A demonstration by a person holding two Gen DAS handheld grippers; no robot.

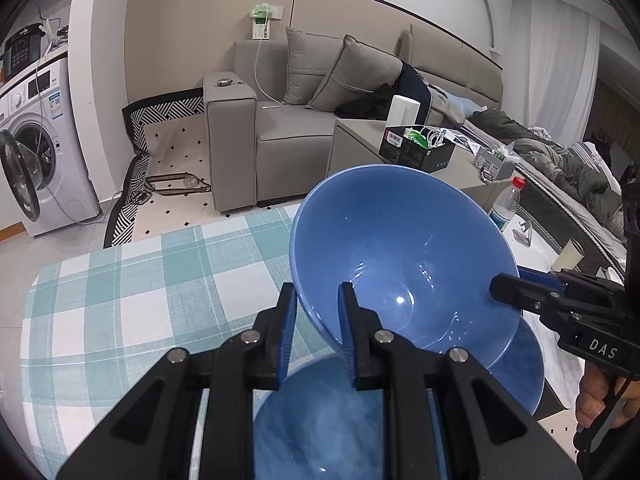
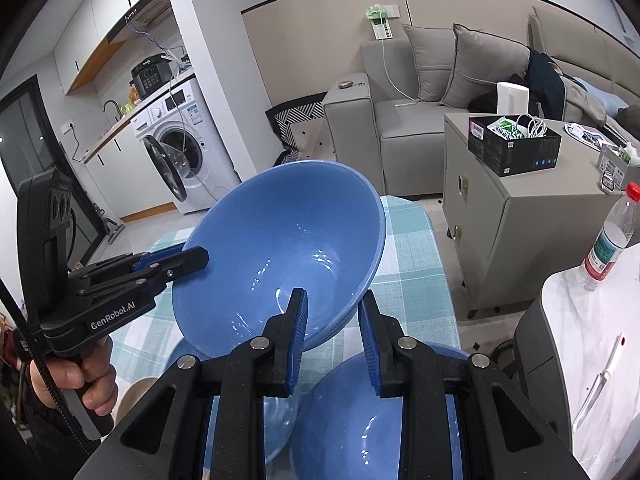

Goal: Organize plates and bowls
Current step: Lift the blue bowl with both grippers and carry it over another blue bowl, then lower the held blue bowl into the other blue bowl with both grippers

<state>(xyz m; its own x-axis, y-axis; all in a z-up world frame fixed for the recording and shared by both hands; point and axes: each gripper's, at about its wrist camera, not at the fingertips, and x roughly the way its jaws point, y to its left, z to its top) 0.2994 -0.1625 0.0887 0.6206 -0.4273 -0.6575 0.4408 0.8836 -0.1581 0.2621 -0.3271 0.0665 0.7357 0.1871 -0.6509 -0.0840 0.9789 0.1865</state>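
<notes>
- Living-room corner with a grey sofa (image 1: 304, 120), a washing machine (image 2: 180, 140) with its door open, and a low grey cabinet (image 2: 500, 216) carrying a black box (image 2: 516, 144); a clear water bottle (image 2: 610, 236) with a red cap stands at the right on a pale marble-look top.
- Nearest the cameras is a bench covered by a teal-and-white checked cloth (image 1: 132, 280).
- One large blue bowl (image 1: 400, 256) is held above the bench, tilted, its glossy inside facing the cameras.
- Left gripper (image 1: 316, 328) is clamped on the bowl's rim at the nearer left edge, one finger inside the bowl and one outside.
- Right gripper (image 2: 334, 334) is clamped on the rim at the opposite side in the same way; the left view shows it reaching in from the right, a hand (image 1: 600, 396) on its handle.
- Below the raised bowl lie more blue dishes: a second blue bowl (image 2: 360, 412) directly under the right gripper, and another blue piece (image 1: 524, 364) showing past the raised bowl's lower edge. Whether that piece is a plate or a bowl cannot be told.
- Judgement: the step in hand looks like carrying the bowl to nest it in a stack.
- To do it well, keep both grips firm and level the bowl first, centre it over the dish below, then lower it straight.
- Glazed ware is slippery and chips easily, so set it down gently and release only once it rests.
</notes>
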